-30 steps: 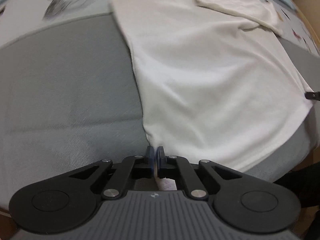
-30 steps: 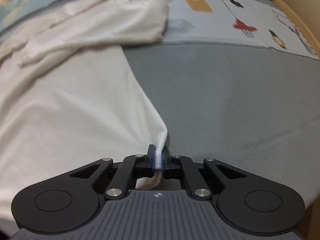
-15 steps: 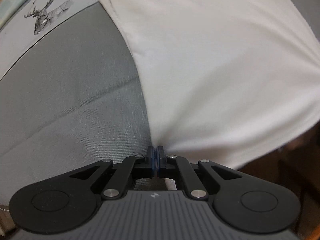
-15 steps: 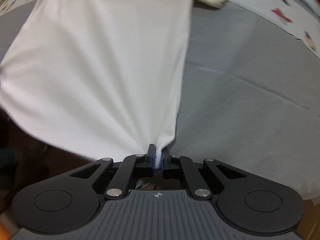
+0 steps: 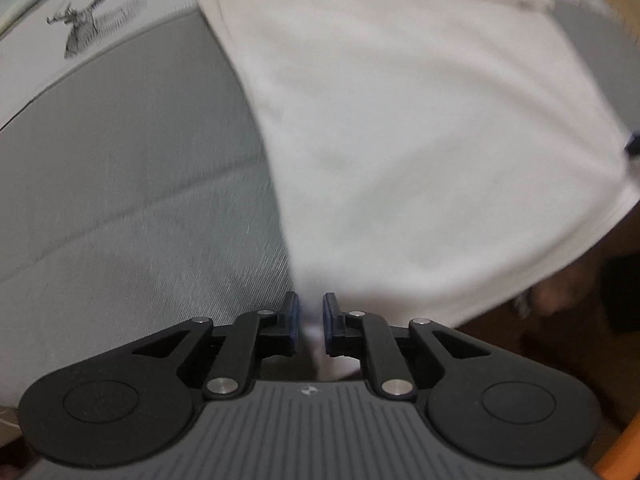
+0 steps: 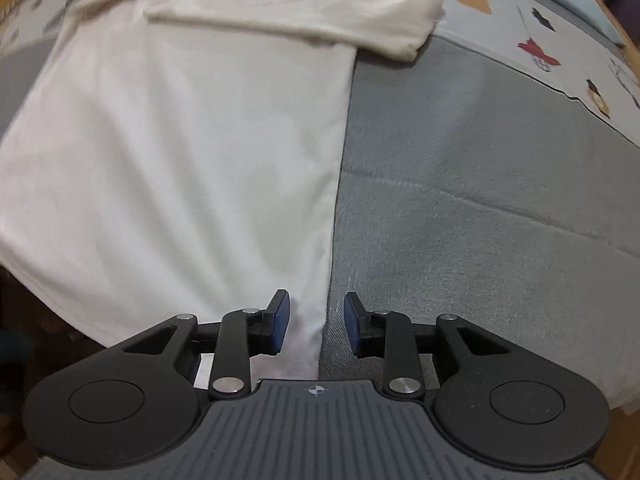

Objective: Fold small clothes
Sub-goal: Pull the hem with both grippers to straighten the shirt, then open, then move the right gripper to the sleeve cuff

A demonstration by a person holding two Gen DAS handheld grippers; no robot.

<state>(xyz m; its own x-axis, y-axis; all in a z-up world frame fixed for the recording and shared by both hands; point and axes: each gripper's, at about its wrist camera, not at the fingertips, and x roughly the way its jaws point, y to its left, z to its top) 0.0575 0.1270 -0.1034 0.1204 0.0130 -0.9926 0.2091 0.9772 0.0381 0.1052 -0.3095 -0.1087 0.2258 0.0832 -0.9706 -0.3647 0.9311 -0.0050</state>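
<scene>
A white shirt [image 6: 180, 152] lies spread flat on the grey bed cover [image 6: 480, 208], its lower hem hanging a little past the cover's near edge. Its sleeve [image 6: 304, 12] is folded across the top of the body, far from both grippers, close to the printed sheet [image 6: 560, 40] that borders the cover on that side.

The left gripper [image 5: 311, 322] points down at the shirt's lower left corner. Its jaws have just been opening and now stand slightly apart, with a strip of the white cloth between them; the pads no longer pinch it (the picture is blurred there, so whether one pad still brushes the cloth is unclear).

The right gripper [image 6: 316, 322] stands over the shirt's lower right corner, where the side edge of the shirt meets the bare cover. Its jaws have also just been opening and are wider apart, the corner lying loose between them, nearer the left pad.
</scene>
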